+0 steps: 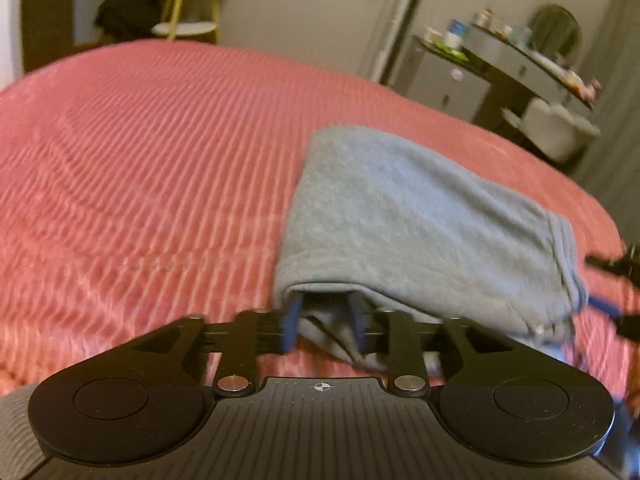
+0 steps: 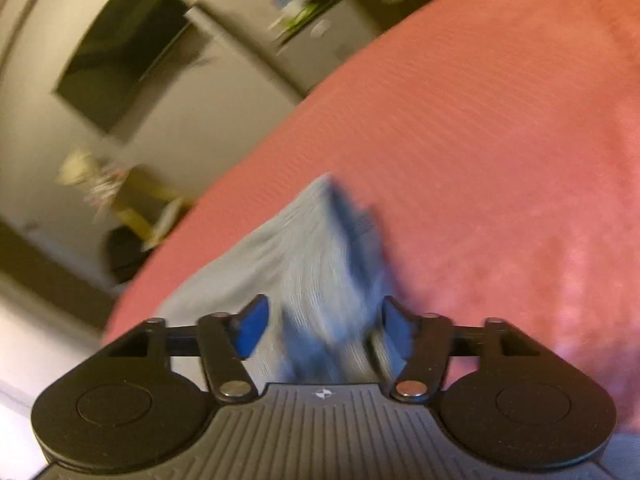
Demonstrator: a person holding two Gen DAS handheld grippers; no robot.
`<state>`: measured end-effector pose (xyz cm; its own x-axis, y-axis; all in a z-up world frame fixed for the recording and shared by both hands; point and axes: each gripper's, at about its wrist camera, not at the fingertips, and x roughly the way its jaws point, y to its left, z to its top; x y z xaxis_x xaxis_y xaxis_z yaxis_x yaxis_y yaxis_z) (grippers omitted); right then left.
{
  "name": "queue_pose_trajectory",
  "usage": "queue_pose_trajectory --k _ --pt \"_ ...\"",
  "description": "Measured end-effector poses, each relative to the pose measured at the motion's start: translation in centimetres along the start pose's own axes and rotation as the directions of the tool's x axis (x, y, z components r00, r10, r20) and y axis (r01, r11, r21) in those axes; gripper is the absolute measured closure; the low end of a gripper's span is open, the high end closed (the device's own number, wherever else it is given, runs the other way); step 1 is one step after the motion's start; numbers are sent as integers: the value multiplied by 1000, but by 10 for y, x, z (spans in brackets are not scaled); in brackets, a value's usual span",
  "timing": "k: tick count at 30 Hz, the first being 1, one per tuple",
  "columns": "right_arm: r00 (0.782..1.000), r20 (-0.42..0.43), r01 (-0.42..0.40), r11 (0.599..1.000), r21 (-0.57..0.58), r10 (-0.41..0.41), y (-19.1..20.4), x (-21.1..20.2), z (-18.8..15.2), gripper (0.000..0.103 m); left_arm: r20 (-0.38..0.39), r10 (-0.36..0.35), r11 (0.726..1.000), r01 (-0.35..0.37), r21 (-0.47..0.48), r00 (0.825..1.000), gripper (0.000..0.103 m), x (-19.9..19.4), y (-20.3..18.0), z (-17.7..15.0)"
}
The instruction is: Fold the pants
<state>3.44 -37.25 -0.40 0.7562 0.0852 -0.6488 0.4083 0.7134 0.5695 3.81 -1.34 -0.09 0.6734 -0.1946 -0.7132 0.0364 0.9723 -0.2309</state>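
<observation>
Pants (image 1: pixel 420 216), grey-blue, were seen folded into a compact bundle on the pink ribbed bedspread (image 1: pixel 140 168), towards the right side in the left wrist view. Nearest the left cam, the left gripper (image 1: pixel 326 320) was pushed in under the near edge of the bundle; its blue fingertips (image 1: pixel 291 324) were partly covered by fabric and stood slightly apart with cloth between them, but whether the cloth was actually pinched couldn't be told. At the right edge of that view, the right gripper (image 1: pixel 612 296) was seen just beside the bundle's far-right corner.

In the right wrist view, heavily blurred, the right gripper (image 2: pixel 324 332) was spread wide, w/ blue pads (image 2: pixel 252 328) well apart and pants fabric (image 2: pixel 316 264) lying between them, not clamped.

Farther back, a yellow-legged side table (image 1: pixel 188 8) was seen beyond the bed, and a dresser (image 1: pixel 520 64) w/ small items on top at right. A dark wall-mounted screen (image 2: pixel 124 48) was visible in the right view.
</observation>
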Motion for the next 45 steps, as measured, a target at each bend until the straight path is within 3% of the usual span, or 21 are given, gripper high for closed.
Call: queue_pose_trajectory --k 1,3,5,6,7,10,12,15,16,20,21,23,24,26,29,31,34,39,41,43,45 --pt "999 41 14 1000 -8 -14 -1 -8 0 36 31 -23 999 22 37 999 49 -8 -6 -3" --pt "995 94 -12 1000 -8 12 -1 -23 1 36 67 -81 993 74 95 995 44 -22 -14 -9" --pt "991 115 -58 998 -33 62 4 -32 0 37 49 -155 981 148 122 987 40 -27 -20 -11" --pt "990 116 -75 996 -52 80 9 -34 -3 45 12 -199 972 196 129 980 39 -25 -24 -13" --pt "988 108 -100 992 -72 107 14 -34 -6 58 -23 -222 966 223 129 975 40 -20 -28 -17" --pt "982 29 -184 974 -134 189 30 -19 -21 64 -114 -251 951 267 156 961 47 -1 -44 -28" --pt "981 -37 -193 969 -155 190 39 -4 -32 69 -137 -271 942 292 167 953 47 11 -52 -33" --pt "975 -117 -212 957 -200 191 50 13 -46 71 -86 -181 966 193 171 980 54 28 -57 -33" --pt "976 -129 -201 955 -219 175 50 17 -48 73 -68 -139 975 148 164 988 69 33 -55 -31" --pt "981 -144 -161 960 -230 130 42 26 -49 83 -11 -21 999 21 42 1000 90 42 -35 -19" --pt "979 -149 -169 964 -204 140 39 28 -46 84 -15 45 999 -45 -6 999 81 43 -27 -16" --pt "976 -155 -177 971 -163 152 33 27 -44 85 -56 92 987 -99 -128 994 95 42 -7 -11" --pt "975 -158 -179 972 -154 155 31 28 -45 85 -83 53 980 -68 -188 995 89 39 2 -10" --pt "976 -155 -178 972 -154 154 29 26 -44 85 -91 -33 978 13 -208 995 72 28 5 -7" --pt "980 -117 -177 970 -168 159 29 16 -43 83 -49 -88 994 85 -66 995 64 -2 -11 -1" --pt "983 -75 -177 971 -163 167 27 5 -44 81 10 -121 992 121 26 993 51 -21 -20 4" --pt "985 -34 -171 973 -157 168 23 -1 -40 80 99 -125 987 114 113 987 38 -30 -27 15" --pt "989 -48 -144 978 -153 139 23 -5 -36 78 39 -72 995 70 69 997 38 13 -22 28" --pt "990 -34 -139 984 -108 136 21 -13 -31 69 16 -29 999 29 40 999 39 31 -11 24" --pt "991 -42 -124 992 -23 123 13 -21 -27 21 -11 3 1000 -3 1 1000 39 44 2 16" --pt "996 -55 -71 997 13 72 5 -24 -29 20 -27 13 999 -15 -49 1000 38 49 7 17"
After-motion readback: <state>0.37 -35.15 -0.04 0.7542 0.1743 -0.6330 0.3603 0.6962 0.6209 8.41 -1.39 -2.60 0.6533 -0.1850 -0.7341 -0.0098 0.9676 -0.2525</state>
